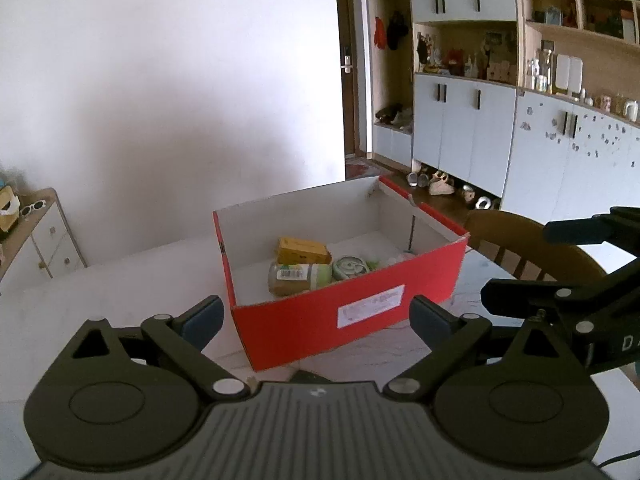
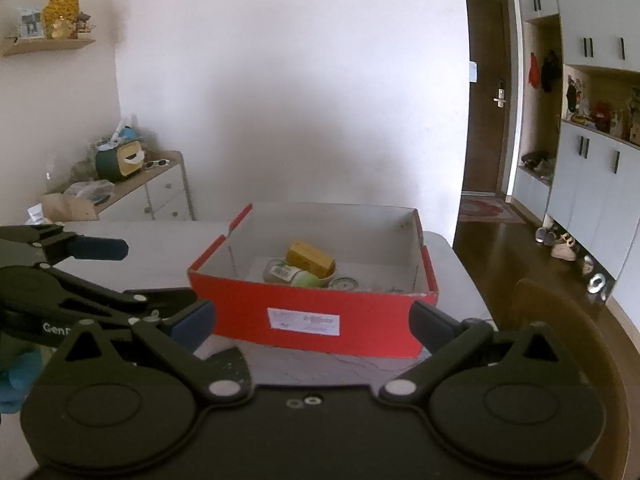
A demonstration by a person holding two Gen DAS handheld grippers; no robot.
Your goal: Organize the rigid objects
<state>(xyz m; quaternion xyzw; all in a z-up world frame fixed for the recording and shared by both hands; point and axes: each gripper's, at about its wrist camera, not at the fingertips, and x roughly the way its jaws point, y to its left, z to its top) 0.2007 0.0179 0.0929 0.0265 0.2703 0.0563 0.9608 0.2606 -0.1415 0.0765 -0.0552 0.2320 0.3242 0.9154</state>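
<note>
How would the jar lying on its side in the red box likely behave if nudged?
The jar lies on its side, so it would probably roll. The yellow carton right behind it may stop it. It looks like glass, so likely fragile.

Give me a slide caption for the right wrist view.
Right gripper open and empty before the red box holding a yellow carton, jar and tin.

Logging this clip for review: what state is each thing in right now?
Red box: lid off, upright on the table.
Yellow carton: lying inside the box.
Jar: on its side inside the box.
Tin: inside the box.
Left tool: open, empty.
Right tool: open, empty.
</note>
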